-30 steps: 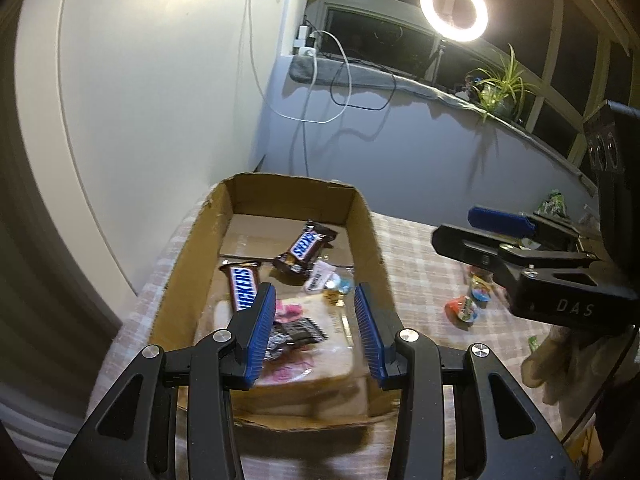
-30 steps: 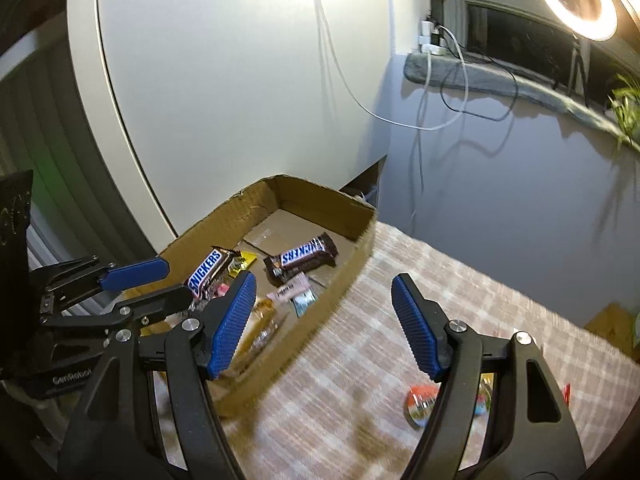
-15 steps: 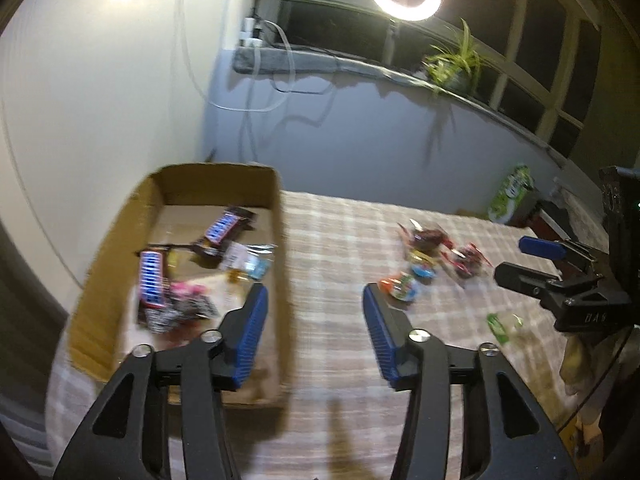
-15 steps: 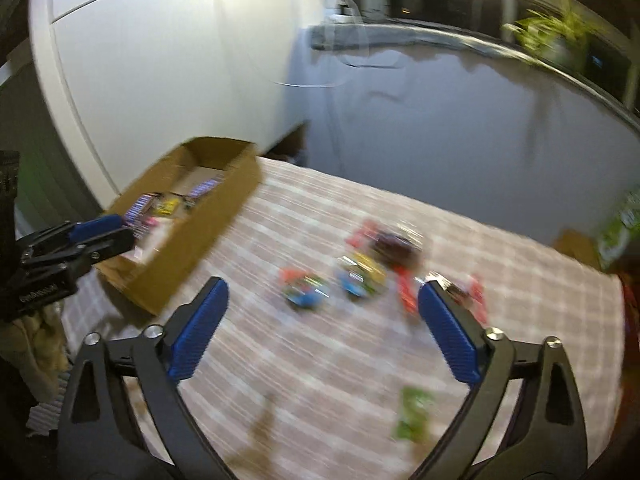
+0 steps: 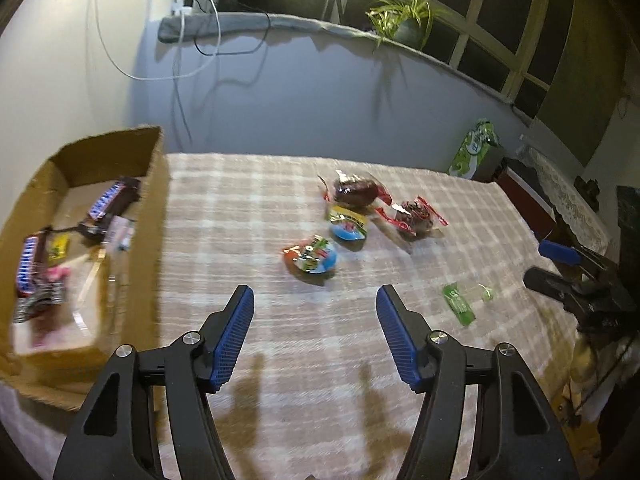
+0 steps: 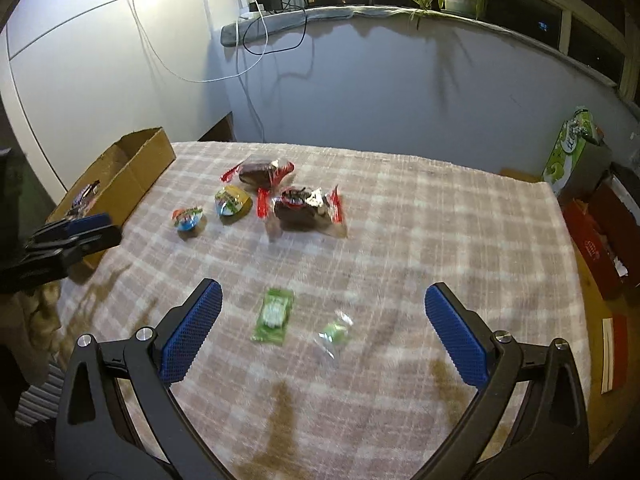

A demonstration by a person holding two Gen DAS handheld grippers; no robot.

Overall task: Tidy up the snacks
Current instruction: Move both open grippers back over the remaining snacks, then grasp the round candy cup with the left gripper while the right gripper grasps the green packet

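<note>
Snacks lie loose on the checked tablecloth [image 6: 400, 240], none gripped. Left gripper [image 5: 316, 332] hangs over bare cloth, jaws opening and empty; a round foil snack [image 5: 311, 258] sits just beyond. Right gripper [image 6: 324, 336] is spread wide and empty around a green packet [image 6: 273, 316] and a clear-wrapped sweet [image 6: 335, 333]. Far left, the cardboard box [image 5: 154, 200] holds chocolate bars [image 5: 112, 202].

Right tool [image 6: 320, 320]: we see its jaws spread wide, nothing between the pads.
Green packet [image 6: 273, 315]: flat on the checked desk [image 6: 440, 220], beside a clear-wrapped sweet [image 6: 335, 334] (blurred).
Cardboard box [image 6: 132, 168]: far left.
</note>
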